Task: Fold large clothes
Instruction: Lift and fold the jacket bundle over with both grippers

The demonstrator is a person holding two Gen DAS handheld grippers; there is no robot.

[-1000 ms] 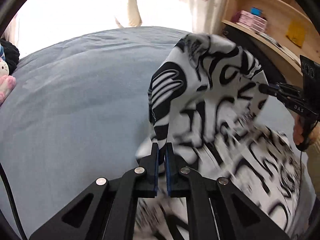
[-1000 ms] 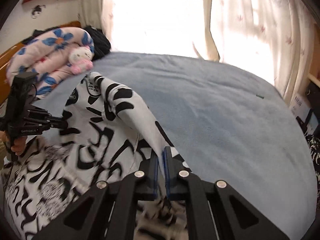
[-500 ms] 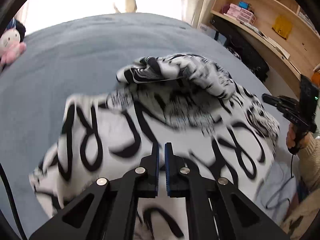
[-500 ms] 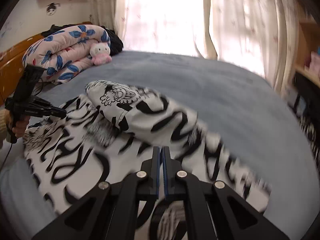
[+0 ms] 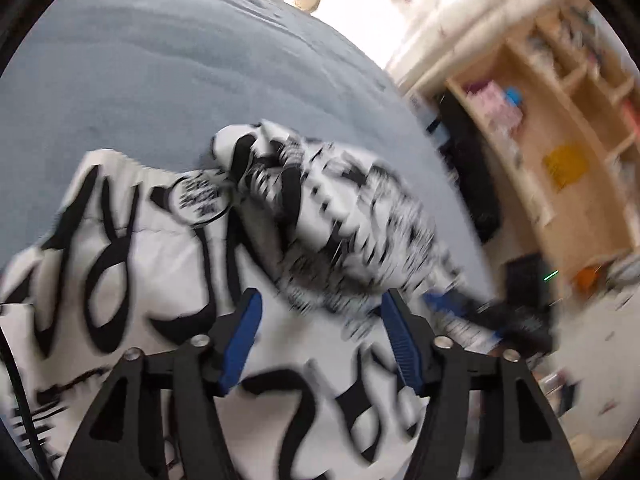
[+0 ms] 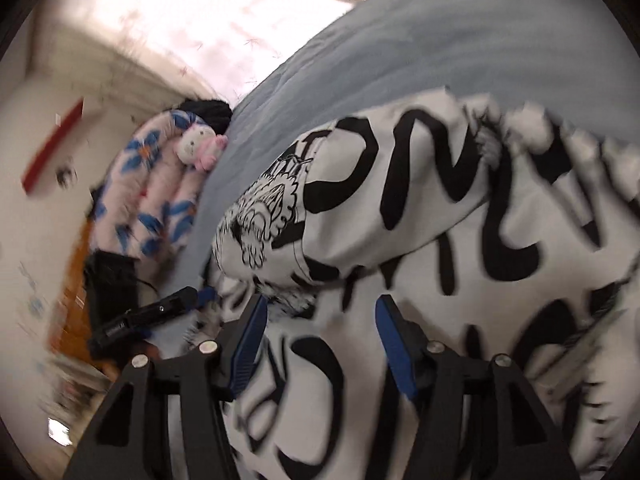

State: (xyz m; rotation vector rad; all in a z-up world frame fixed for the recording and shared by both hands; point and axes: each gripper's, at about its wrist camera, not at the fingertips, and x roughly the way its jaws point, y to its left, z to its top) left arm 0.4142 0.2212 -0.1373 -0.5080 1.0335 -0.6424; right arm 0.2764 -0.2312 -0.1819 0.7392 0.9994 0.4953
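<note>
We see the white garment (image 5: 132, 248) with bold black lettering lying on the grey-blue bed (image 5: 152, 72), one part folded over itself. Our left gripper (image 5: 320, 320) and right gripper (image 6: 318, 320) gape wide above it, holding nothing. The wooden shelves (image 5: 568, 128) hold blurred items.

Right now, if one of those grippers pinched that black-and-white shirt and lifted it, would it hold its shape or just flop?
Probably flop: the shirt already lies in soft rumpled folds on the blue bedspread. It looks thin and light, so a pinched corner would likely drag the rest behind. Both the left gripper and the right gripper are open, holding nothing.
</note>
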